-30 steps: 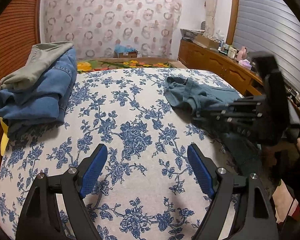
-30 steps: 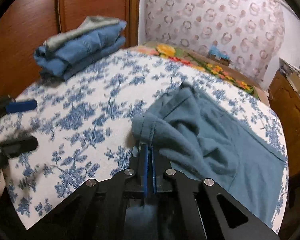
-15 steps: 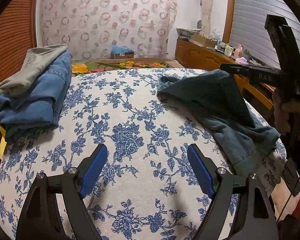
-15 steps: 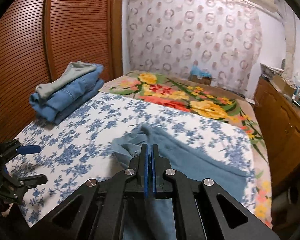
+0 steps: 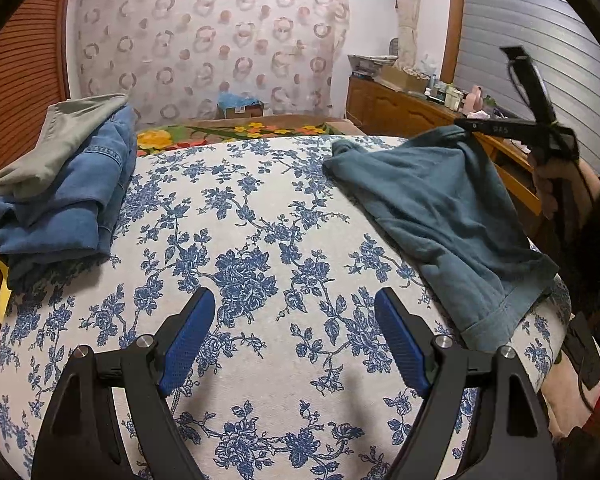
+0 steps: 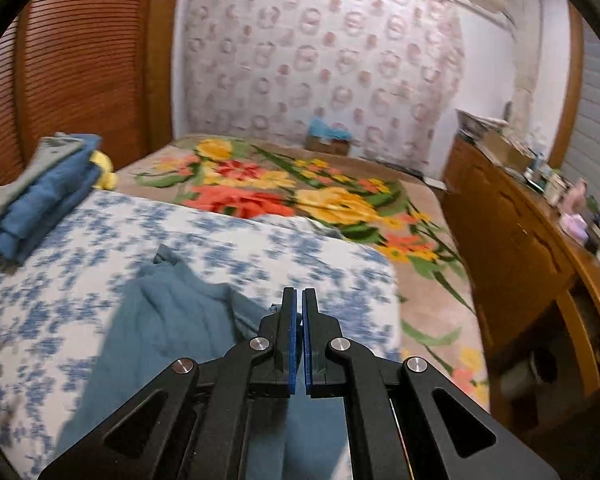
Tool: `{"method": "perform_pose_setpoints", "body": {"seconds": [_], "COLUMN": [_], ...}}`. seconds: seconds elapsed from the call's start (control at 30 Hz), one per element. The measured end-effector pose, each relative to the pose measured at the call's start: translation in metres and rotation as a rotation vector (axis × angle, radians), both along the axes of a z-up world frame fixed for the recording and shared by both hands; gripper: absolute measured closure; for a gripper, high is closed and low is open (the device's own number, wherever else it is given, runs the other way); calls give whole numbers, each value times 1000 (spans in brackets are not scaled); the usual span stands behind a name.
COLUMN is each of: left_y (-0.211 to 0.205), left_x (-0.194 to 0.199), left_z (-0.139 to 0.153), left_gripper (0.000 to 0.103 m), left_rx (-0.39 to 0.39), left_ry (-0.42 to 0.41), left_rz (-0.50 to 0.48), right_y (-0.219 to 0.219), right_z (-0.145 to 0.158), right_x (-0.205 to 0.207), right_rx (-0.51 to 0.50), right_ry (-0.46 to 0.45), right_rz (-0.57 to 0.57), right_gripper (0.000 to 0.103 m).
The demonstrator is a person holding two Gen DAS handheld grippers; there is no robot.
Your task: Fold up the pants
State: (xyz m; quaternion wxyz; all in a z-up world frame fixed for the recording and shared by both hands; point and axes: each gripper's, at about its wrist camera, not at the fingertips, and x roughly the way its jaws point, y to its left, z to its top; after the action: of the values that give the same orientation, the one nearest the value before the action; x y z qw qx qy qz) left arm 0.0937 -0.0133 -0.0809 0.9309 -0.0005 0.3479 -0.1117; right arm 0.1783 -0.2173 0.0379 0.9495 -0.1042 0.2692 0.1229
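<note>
The teal pants (image 5: 440,208) lie on the bed (image 5: 260,240), long axis from far centre to the near right edge. Right tongs (image 6: 300,312) are clamped on their raised far corner. Left tongs (image 5: 296,336), spread and empty, sit left of the hem.

The only readable marking is on the right gripper (image 5: 466,127), seen in the left wrist view at about two o'clock: small pale characters that look like "DAS" on the side of its black finger, though they are too small and soft to be sure. A pale label sits on the cardboard box (image 5: 242,110) at twelve o'clock against the curtain, but its print cannot be made out. The right wrist view is blurred and shows no legible text.
</note>
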Motion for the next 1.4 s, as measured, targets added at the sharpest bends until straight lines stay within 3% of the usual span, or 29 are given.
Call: {"method": "perform_pose_setpoints", "body": {"seconds": [0.27,0.43,0.5,0.67,0.93,1.0,1.1,1.27,1.4], "left_y": [-1,-7,-11,-19,-22,-22,-22,-20,-23], "left_x": [1,3,4,4,2,2,2,3,2], "left_z": [1,1,1,1,-1,-1,-1,-2,-1], "left_gripper": [20,20,20,20,20,20,20,20,20], "left_rx": [3,3,9,21,28,30,32,27,26], "left_ry": [2,4,6,6,16,16,17,17,17], "left_rz": [-5,-16,-26,-43,-43,-45,-43,-39,-45], "right_y": [-11,-5,-10,-23,-47,-48,-50,-64,-76], "right_z": [-16,-20,-21,-36,-48,-49,-39,-12,-17], "right_x": [19,13,12,20,36,38,25,0,6], "right_rx": [10,61,65,94,161,172,157,149,119], "right_ry": [41,80,96,165,222,221,146,-12,49], "right_rz": [-115,-61,-35,-16,-16,-7,-2,-95,-144], "right_gripper": [100,85,70,69,69,86,100,101,100]}}
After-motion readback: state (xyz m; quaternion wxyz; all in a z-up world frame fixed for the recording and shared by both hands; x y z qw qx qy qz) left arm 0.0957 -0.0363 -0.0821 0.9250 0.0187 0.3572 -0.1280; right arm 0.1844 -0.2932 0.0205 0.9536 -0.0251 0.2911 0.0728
